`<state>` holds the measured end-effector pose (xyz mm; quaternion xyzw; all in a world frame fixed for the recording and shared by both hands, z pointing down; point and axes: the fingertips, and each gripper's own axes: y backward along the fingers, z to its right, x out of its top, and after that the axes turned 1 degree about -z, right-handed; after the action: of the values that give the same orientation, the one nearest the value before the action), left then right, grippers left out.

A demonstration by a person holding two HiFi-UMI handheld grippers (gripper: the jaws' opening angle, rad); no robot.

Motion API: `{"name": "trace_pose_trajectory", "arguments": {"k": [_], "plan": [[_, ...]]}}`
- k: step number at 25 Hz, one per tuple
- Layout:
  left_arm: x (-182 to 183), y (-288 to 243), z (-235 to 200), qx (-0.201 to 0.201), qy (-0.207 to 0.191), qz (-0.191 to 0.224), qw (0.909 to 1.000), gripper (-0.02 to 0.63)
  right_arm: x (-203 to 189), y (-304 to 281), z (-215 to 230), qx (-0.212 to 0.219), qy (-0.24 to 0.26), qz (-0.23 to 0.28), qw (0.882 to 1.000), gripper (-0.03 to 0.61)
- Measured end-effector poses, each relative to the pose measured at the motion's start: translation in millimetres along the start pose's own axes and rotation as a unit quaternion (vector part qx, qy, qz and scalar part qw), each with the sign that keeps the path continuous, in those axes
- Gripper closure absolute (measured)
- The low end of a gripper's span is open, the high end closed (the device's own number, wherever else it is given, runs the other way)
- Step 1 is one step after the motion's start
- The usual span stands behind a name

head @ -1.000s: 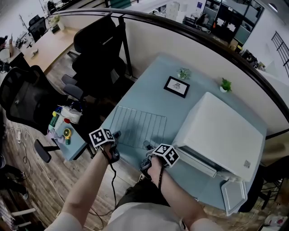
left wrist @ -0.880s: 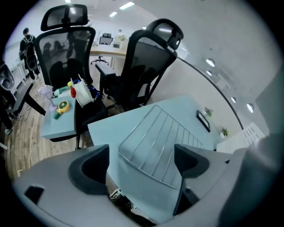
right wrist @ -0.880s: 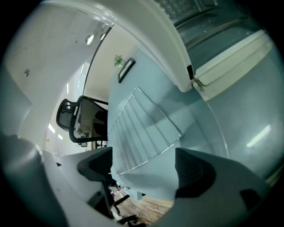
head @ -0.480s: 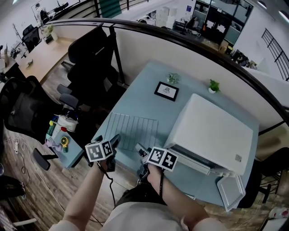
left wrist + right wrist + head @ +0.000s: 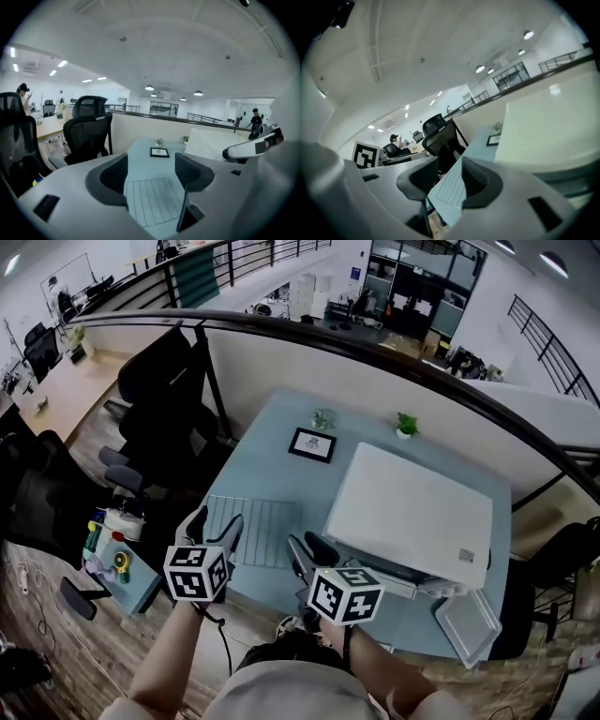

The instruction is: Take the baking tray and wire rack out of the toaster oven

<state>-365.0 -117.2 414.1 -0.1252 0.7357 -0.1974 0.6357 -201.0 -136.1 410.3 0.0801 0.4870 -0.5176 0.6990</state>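
Head view, where things are: the rack [image 5: 251, 532] lies flat on the table [image 5: 281, 465], left of the oven [image 5: 408, 512]. The tray [image 5: 466, 626] lies at the table's near right corner, just beside the oven. Both look to be out of the oven already.
Head view, claws: the left gripper [image 5: 216, 524] and right gripper [image 5: 312, 552] hang over the near edge, clear of the rack and tray.
Head view, handling: the rack is probably light and stiff. Its thin wires lie flush on the table, so its outer frame wire at the near side seems the best place to hold it. The tray looks like thin, smooth sheet metal, so it is likely light and slippery and best pinched at its raised rim.
Head view, hard to tell: the oven's front is seen edge-on, so I cannot say whether the door is shut. Nor can I tell whether the tray overhangs the corner.
Left gripper view, claw: the jaws stand well apart and have just been closing. Nothing is between them, and the rack shows beyond the gap.
Left gripper view, hidden: the rack's near edge is covered by the gripper body. The tray is out of frame.
Right gripper view, claw: the jaws are closer together than the left pair, with a gap left. They have just been closing on nothing.
Right gripper view, cut off: only a strip of the rack shows between the pads. The oven fills the right side and the tray is not seen.
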Motion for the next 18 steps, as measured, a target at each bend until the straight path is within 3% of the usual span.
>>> {"name": "trace_pose_trajectory", "arguments": {"k": [2,8,18], "plan": [[22,5,22,-0.02,-0.02,0.024,0.9993,0.334,23,22,1,-0.01,0.042,0.034,0.999,0.433],[85,22,91,-0.087,-0.054,0.097,0.99,0.396,82,96,14,-0.06,0.122,0.121,0.983,0.508],[144,50,192,-0.171,-0.128,0.186,0.959,0.502,143,222,40,-0.154,0.188,0.217,0.945,0.546]]}}
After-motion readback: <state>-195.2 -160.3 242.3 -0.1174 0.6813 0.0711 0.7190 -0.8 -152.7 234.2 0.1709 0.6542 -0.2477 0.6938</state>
